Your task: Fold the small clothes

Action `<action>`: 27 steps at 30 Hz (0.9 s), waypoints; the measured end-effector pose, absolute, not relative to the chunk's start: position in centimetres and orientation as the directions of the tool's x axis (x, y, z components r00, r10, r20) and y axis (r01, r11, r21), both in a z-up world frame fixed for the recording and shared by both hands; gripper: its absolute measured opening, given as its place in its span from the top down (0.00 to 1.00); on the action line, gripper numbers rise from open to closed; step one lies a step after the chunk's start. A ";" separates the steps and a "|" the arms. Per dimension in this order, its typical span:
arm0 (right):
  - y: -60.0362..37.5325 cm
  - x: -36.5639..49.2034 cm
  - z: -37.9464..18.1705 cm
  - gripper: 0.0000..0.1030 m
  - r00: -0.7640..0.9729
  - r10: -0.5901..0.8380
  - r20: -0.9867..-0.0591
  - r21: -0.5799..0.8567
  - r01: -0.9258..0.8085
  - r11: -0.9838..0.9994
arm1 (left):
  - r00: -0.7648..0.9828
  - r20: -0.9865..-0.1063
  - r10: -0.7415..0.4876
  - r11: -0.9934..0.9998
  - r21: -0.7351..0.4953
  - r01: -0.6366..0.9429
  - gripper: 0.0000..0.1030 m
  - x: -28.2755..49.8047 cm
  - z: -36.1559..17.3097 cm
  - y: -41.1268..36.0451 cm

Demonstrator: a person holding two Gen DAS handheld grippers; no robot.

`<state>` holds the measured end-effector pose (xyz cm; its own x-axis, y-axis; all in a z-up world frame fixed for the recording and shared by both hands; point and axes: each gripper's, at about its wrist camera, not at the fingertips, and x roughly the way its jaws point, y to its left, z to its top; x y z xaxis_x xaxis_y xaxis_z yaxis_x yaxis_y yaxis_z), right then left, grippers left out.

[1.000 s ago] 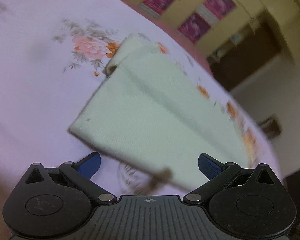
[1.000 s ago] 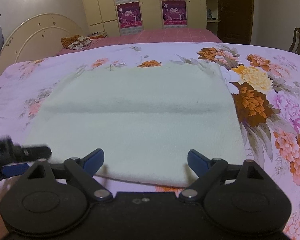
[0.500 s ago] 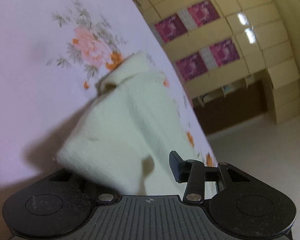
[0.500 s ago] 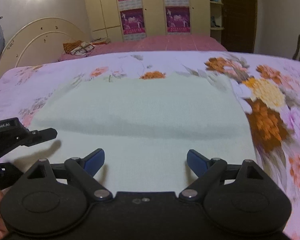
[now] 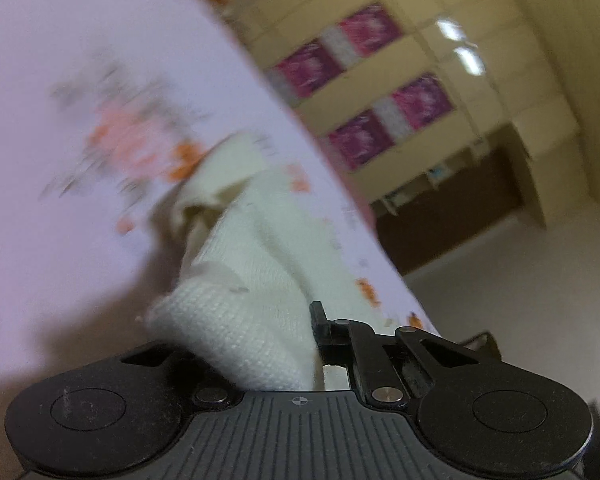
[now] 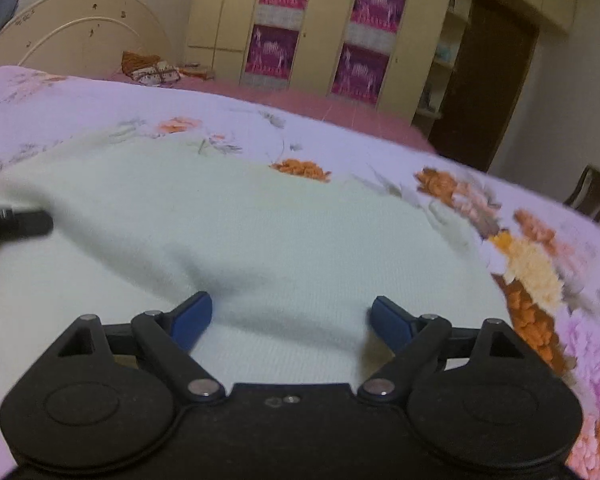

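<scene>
Cream knit garment [image 5: 236, 332] edge in left gripper [image 5: 300, 344]; right gripper [image 6: 290, 314] fingers apart — over it

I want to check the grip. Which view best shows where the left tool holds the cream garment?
The left wrist view: the left tool is shut on a bunched edge of the cream garment. The right wrist view shows the garment's spread body and only the left tool's tip at the frame edge.

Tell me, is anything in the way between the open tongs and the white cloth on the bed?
No, nothing visible is in the way. The right tongs are open, right over the white cloth, with only cloth between the blue tips. The left tongs are shut on the cloth's edge. The cloth lies on the flowery bedspread.
</scene>
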<state>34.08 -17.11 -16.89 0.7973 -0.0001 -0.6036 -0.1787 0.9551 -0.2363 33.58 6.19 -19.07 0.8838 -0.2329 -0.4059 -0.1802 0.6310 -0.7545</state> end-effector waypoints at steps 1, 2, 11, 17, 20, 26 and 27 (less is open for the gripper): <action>-17.2 34.1 -16.9 0.16 0.796 0.002 -0.605 -0.231 -0.177 0.957 | 0.890 -0.385 -0.243 0.668 -0.732 -0.134 0.92 33.8 -18.0 5.6; -17.2 34.2 -16.9 0.16 0.797 0.004 -0.604 -0.229 -0.179 0.957 | 0.892 -0.367 -0.264 0.703 -0.707 -0.082 0.92 34.1 -17.0 4.7; -21.4 32.6 -14.6 0.33 0.791 0.049 -0.610 -0.085 -0.127 0.988 | 0.723 -0.423 -0.546 0.806 -0.501 0.316 0.92 37.7 -14.0 -6.5; -26.9 29.3 -14.8 0.32 0.761 0.005 -0.649 -0.050 -0.049 0.998 | 0.615 -0.548 -0.567 0.821 -0.440 0.364 0.91 37.2 -15.7 -10.5; -28.7 27.7 -14.3 0.30 0.754 0.025 -0.656 0.008 -0.026 1.000 | 0.621 -0.552 -0.557 0.824 -0.464 0.327 0.43 35.8 -15.4 -10.4; -31.8 25.6 -12.4 0.25 0.742 0.160 -0.651 0.228 -0.009 0.974 | 0.673 -0.490 -0.554 0.817 -0.473 0.329 0.21 31.7 -13.0 -7.5; -31.8 25.4 -12.2 0.24 0.739 0.183 -0.648 0.257 -0.013 0.966 | 0.688 -0.489 -0.536 0.827 -0.471 0.309 0.21 32.1 -13.3 -6.7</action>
<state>25.42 -31.85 -12.16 0.7392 0.1826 -0.6483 -0.0133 0.9663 0.2570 32.10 -6.67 -13.30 0.6883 -0.5356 -0.4892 0.3086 0.8265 -0.4708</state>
